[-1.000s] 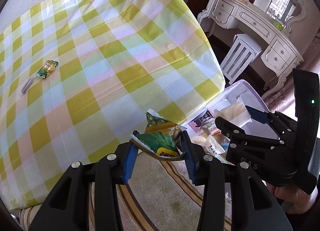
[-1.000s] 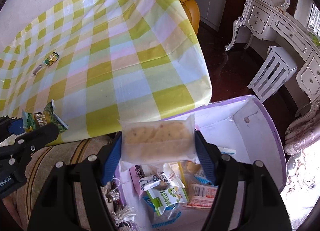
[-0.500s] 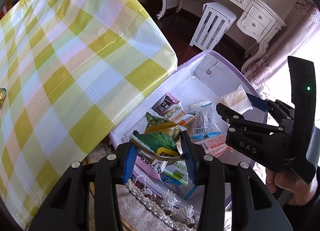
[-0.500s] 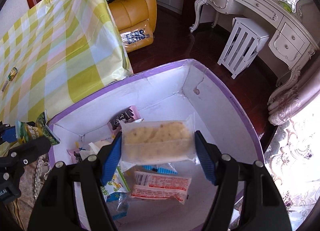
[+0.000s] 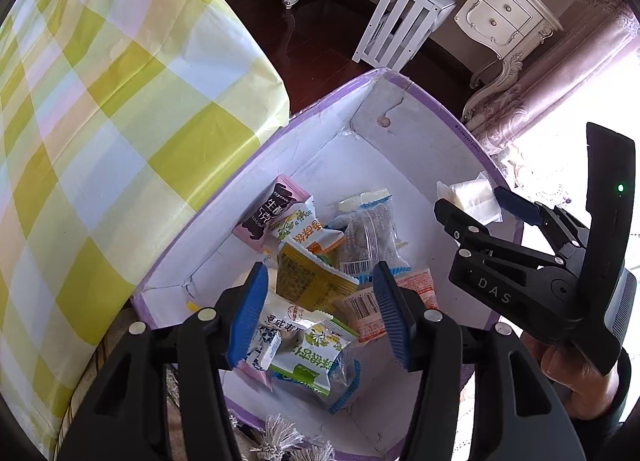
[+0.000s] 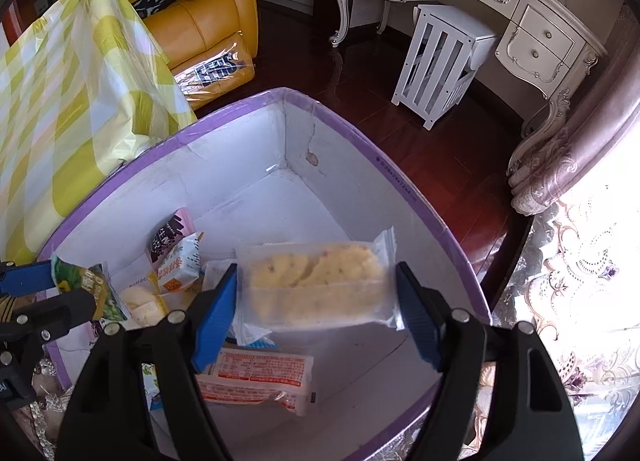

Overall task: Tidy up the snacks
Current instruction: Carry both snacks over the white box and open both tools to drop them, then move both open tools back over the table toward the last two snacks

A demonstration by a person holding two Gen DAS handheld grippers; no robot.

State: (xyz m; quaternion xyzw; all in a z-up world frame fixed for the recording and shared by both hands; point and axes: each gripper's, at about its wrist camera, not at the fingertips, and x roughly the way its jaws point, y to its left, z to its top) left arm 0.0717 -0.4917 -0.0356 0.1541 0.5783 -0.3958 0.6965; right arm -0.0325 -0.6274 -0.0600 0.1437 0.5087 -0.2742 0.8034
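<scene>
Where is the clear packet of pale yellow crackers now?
Right wrist view: the clear cracker packet hangs between the right tool's blue pads, above the purple-rimmed white box.

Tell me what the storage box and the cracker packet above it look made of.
Storage box: seemingly cardboard, matte white inside with a purple edge; creased walls and folded corner seams suggest it.
Cracker packet: thin frosted plastic film, semi-clear; pale crackers show through and the end seal is crimped.
</scene>
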